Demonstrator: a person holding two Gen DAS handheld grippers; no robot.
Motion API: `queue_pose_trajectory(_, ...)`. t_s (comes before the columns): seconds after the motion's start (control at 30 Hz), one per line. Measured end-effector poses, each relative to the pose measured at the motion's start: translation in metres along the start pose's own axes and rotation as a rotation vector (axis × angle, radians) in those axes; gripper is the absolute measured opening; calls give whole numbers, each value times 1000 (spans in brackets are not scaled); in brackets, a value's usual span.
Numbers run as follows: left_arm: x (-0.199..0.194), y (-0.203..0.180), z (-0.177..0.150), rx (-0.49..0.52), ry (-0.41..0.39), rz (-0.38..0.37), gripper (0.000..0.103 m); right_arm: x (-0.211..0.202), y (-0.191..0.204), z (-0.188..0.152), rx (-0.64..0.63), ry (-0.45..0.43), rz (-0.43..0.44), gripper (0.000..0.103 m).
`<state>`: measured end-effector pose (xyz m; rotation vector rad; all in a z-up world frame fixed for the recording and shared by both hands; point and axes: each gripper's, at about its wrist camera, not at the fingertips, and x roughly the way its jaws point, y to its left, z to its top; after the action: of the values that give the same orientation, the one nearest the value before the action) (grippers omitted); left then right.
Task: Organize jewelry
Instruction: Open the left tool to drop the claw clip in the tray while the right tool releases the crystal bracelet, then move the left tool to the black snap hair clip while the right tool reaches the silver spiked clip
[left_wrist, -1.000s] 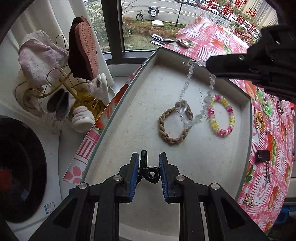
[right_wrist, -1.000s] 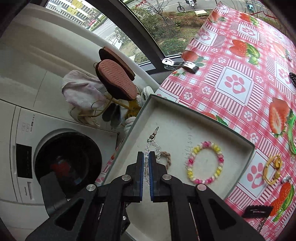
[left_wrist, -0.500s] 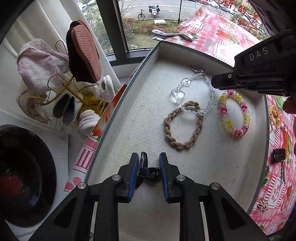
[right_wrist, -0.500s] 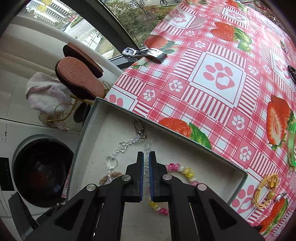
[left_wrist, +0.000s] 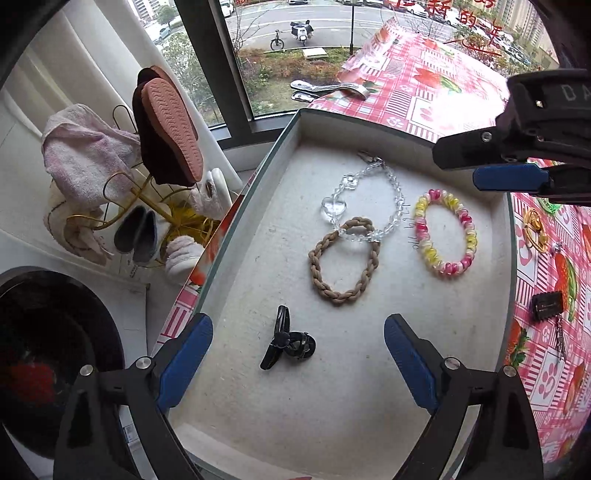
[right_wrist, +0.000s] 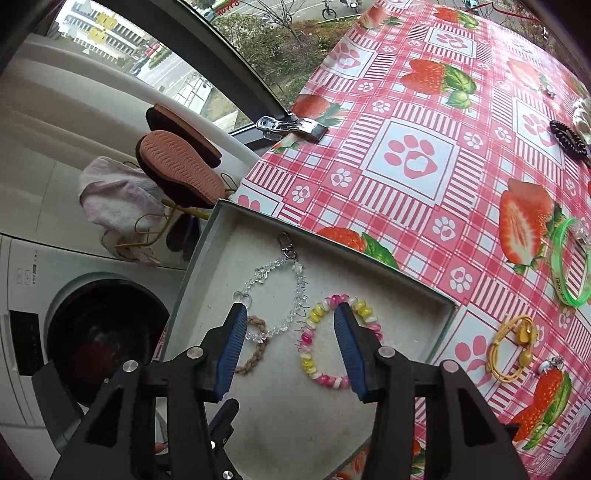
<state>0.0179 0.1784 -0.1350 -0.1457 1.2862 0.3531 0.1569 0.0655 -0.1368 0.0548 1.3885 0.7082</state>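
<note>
Left wrist view: the left gripper (left_wrist: 298, 338) hangs over the near end of the grey tray (left_wrist: 258, 192), its jaws opening wide, and the black hair clip (left_wrist: 286, 341) lies loose on the tray floor between them, touched by neither blue pad. Farther in lie the braided brown band (left_wrist: 345, 258), the clear crystal chain (left_wrist: 364, 201) (its lower loop draped over the band's top edge) and, just to the right, the pink-and-yellow bead bracelet (left_wrist: 445, 232). The right gripper (right_wrist: 290, 328) reaches in from the upper right of this view; in its own camera its jaws are opening, with nothing pressed between the pads, and the chain and bracelet lie on the tray below them. The tray sits at the corner of a strawberry-print tablecloth (right_wrist: 424, 155), where more pieces lie outside it: a green bangle (right_wrist: 567, 266), a yellow cord piece (right_wrist: 513, 345) and a dark hair clip (right_wrist: 567, 138).
</note>
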Motion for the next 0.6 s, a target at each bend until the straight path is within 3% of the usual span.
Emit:
queue_pose_trajectory(0.27, -20, -13, 0, 39, -29, -42, 103, -48, -41, -37, 106, -38, -17, 64)
queue_pose_trajectory(0.33, -25, -21, -1, 65, -13, -61, 103, -60, -56, -48, 142, -46, -35, 86)
queue_pose_trajectory(0.37, -28, -26, -1, 76, -10, -70, 103, -63, -61, -53, 161, -58, -40, 88)
queue_pose_trajectory(0.6, -44, -63, -6, 157, 4, -89, 103, -100, -118, -100, 288, -64, -117, 88)
